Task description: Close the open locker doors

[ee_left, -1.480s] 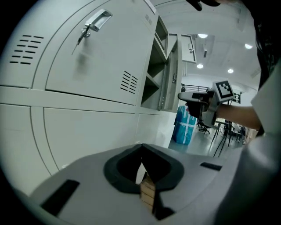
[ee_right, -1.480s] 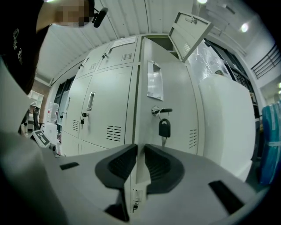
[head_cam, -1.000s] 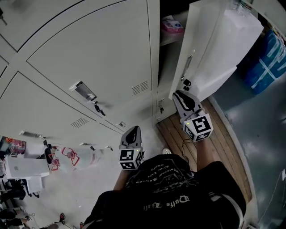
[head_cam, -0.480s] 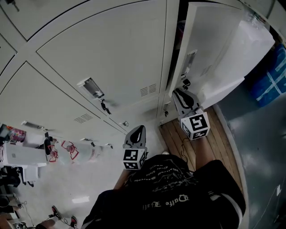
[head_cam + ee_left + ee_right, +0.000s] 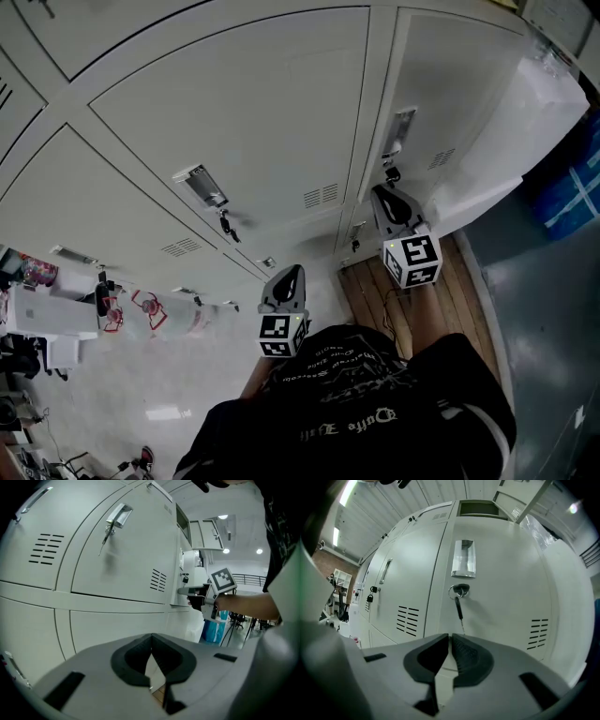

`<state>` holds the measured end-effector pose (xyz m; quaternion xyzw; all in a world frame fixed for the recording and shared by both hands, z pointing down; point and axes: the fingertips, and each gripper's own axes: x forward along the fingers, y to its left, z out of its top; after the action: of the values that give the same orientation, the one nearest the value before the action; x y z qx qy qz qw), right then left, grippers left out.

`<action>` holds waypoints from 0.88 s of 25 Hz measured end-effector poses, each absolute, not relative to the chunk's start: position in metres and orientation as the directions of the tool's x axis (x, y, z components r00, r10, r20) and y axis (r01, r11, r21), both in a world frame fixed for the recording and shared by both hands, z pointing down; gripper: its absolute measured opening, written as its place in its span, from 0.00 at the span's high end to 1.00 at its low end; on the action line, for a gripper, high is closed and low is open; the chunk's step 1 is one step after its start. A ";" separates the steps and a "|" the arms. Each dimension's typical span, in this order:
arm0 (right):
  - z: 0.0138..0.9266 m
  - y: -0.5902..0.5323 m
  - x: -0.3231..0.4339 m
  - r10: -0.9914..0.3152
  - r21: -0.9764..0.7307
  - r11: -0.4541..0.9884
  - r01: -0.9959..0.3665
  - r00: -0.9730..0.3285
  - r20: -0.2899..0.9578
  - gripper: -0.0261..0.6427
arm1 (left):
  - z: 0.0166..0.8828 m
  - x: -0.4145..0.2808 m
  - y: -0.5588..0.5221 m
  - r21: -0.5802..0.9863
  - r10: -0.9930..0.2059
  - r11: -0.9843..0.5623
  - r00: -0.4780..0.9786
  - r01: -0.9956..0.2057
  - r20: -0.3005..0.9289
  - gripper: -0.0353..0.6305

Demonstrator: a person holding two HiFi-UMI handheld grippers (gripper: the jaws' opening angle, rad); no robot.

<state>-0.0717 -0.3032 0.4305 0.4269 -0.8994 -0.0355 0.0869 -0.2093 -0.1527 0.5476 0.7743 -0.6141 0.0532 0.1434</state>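
Swinging in since a second ago, the open locker door (image 5: 450,122) now lies almost flush with the locker bank (image 5: 225,122), and the shelf that showed behind it is covered. From the head view the bank fills everything from 9 to 1 o'clock, and the door sits at 1 o'clock. Whether it has gone fully home I can't quite tell; from my right tool's camera its face (image 5: 506,602) looks level with the neighbouring door. At 12 o'clock above it, a dark upper compartment (image 5: 480,507) stands open. A strip of wooden flooring (image 5: 427,305) runs at 4 o'clock beneath my arm.

My right gripper (image 5: 382,192) points at the door's lower edge, just below the lock. Its jaws have just been closing and now meet at the tips with nothing between them (image 5: 450,638). My left gripper (image 5: 292,270) hangs at 6 o'clock of the bank, apart from any door, its jaws together and empty too (image 5: 151,641).

On the door, the recessed handle (image 5: 464,558) sits at 12 o'clock of my right jaws, with a key (image 5: 459,603) hanging from the lock under it.
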 end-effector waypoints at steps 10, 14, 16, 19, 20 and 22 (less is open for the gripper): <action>0.430 -0.316 -0.079 -0.786 0.122 0.618 -0.777 -0.604 0.129 0.92 | 0.549 -0.212 -0.152 0.164 -0.939 -0.181 0.220 -0.970 0.263 0.94; 0.432 -0.317 -0.078 -0.786 0.089 0.616 -0.782 -0.605 0.129 0.92 | 0.552 -0.210 -0.149 0.174 -0.935 -0.184 0.227 -0.967 0.273 0.94; 0.431 -0.318 -0.078 -0.784 0.080 0.618 -0.782 -0.607 0.130 0.92 | 0.554 -0.209 -0.148 0.176 -0.932 -0.191 0.235 -0.966 0.277 0.94; 0.432 -0.318 -0.078 -0.784 0.076 0.618 -0.783 -0.604 0.144 0.92 | 0.557 -0.204 -0.144 0.186 -0.923 -0.205 0.253 -0.961 0.291 0.94; 0.432 -0.318 -0.078 -0.781 0.069 0.620 -0.781 -0.607 0.150 0.92 | 0.557 -0.202 -0.142 0.189 -0.920 -0.212 0.261 -0.959 0.293 0.94; 0.432 -0.319 -0.079 -0.768 0.045 0.632 -0.773 -0.619 0.164 0.92 | 0.554 -0.197 -0.140 0.193 -0.915 -0.230 0.280 -0.954 0.291 0.94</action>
<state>-0.0794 -0.3186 0.4319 0.4285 -0.8995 0.0151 0.0842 -0.1967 -0.1400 0.5539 0.7821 -0.5973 0.0583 0.1676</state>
